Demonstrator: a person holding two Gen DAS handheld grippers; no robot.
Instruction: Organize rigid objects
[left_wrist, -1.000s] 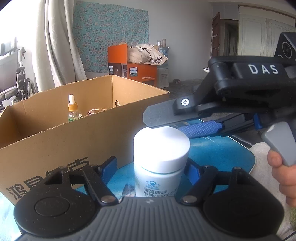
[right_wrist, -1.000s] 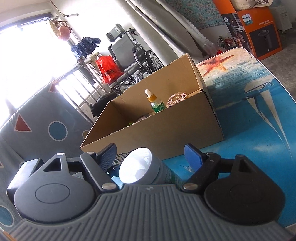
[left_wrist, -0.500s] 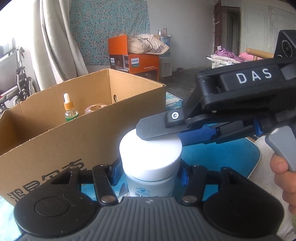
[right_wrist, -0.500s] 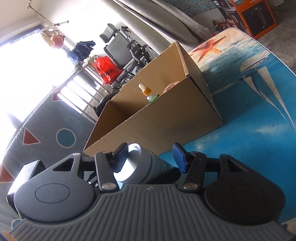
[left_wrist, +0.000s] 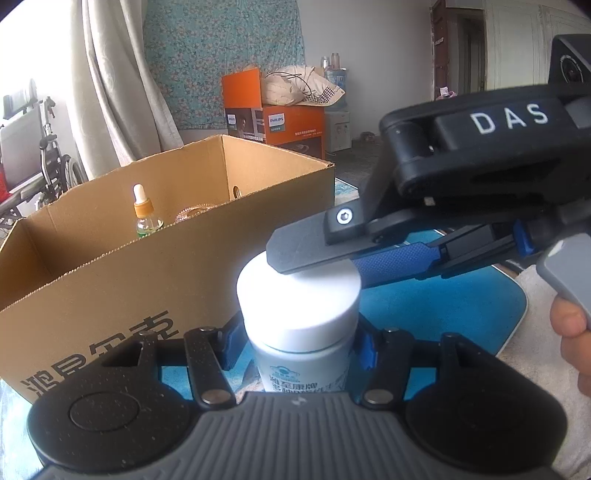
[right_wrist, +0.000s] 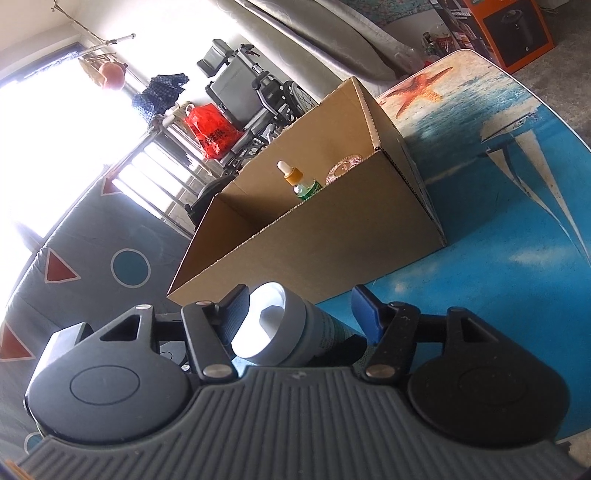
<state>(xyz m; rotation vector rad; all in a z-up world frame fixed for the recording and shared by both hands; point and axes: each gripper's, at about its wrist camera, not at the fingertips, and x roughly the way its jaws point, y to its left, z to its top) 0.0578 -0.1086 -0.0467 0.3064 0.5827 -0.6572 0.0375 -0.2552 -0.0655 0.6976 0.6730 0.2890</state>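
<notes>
A white supplement bottle with a wide white cap stands upright on the blue table, and my left gripper is shut on its body, blue pads pressing both sides. My right gripper reaches in from the right at cap height, one black finger lying over the cap's far edge. In the right wrist view the bottle sits between the jaws of the right gripper, which are opening: the left pad is at the cap, the right pad stands clear. Just behind is the open cardboard box.
Inside the box stand a dropper bottle and a ribbed glass dish. The sea-print table stretches right of the box. A person's hand holds the right gripper's handle. An orange carton and a wheelchair stand beyond.
The left jaws closed from wide apart onto the bottle's body. The right gripper came down over the cap, narrowed around it, then its right finger drew away again.
</notes>
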